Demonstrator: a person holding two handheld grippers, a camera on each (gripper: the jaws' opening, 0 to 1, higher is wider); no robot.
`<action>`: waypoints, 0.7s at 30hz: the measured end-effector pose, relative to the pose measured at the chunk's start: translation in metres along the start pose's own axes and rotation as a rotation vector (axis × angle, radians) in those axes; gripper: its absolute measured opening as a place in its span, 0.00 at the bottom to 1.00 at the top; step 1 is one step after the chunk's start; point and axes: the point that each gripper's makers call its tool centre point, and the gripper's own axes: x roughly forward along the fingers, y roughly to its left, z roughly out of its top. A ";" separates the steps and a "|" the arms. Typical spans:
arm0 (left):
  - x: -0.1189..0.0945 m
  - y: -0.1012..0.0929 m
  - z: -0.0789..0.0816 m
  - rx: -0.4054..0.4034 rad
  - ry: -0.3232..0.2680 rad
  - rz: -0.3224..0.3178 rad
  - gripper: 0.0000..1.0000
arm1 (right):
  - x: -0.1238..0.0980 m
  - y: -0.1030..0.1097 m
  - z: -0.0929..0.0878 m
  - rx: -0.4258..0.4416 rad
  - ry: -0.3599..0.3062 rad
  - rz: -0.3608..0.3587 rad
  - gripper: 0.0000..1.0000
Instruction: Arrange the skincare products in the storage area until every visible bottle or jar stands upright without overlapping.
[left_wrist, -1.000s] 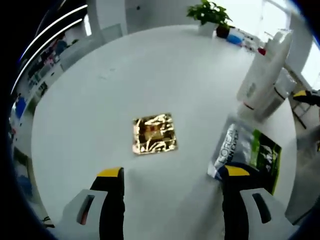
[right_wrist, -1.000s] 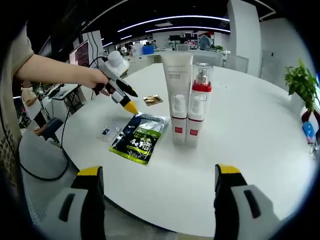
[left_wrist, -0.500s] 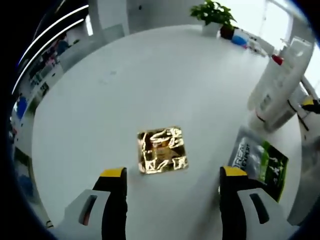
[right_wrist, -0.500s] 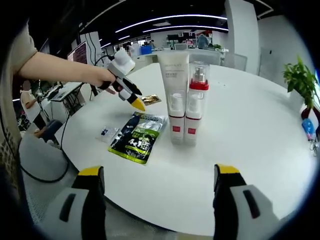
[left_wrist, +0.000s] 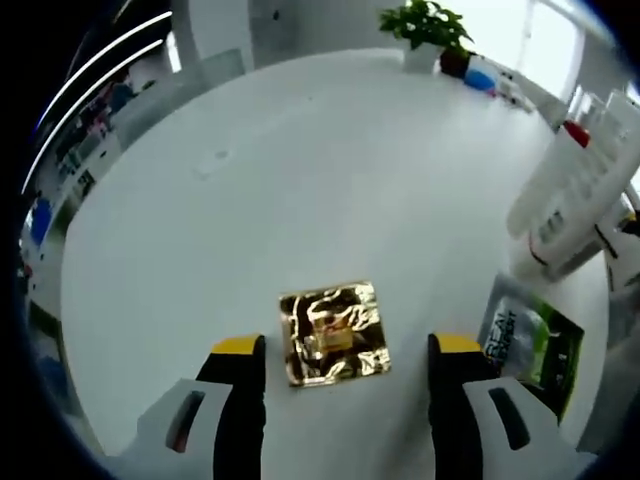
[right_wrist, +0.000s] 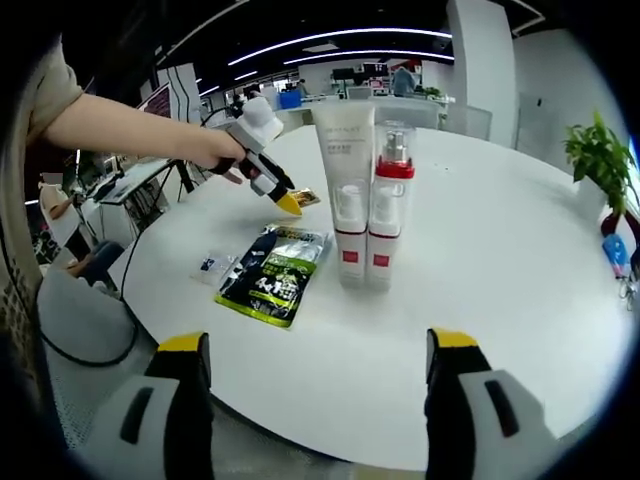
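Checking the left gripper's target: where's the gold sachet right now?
In the left gripper view, the gold sachet lies flat on the white table, just ahead of the open left gripper, left of the green-and-silver pouch.

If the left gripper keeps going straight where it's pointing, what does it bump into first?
Most likely the gold foil sachet. It lies flat on the white table, right ahead between the open jaws of the left gripper. How far above it the jaws are is hard to judge.
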 end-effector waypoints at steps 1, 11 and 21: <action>0.002 0.000 0.001 0.000 0.001 0.002 0.61 | 0.000 0.000 0.000 0.000 0.000 -0.001 0.89; 0.004 0.003 0.004 -0.010 0.007 0.006 0.56 | 0.000 -0.001 0.000 0.003 -0.001 -0.004 0.89; 0.003 0.000 0.005 -0.009 -0.002 0.002 0.37 | -0.001 -0.001 0.000 0.003 -0.001 -0.006 0.88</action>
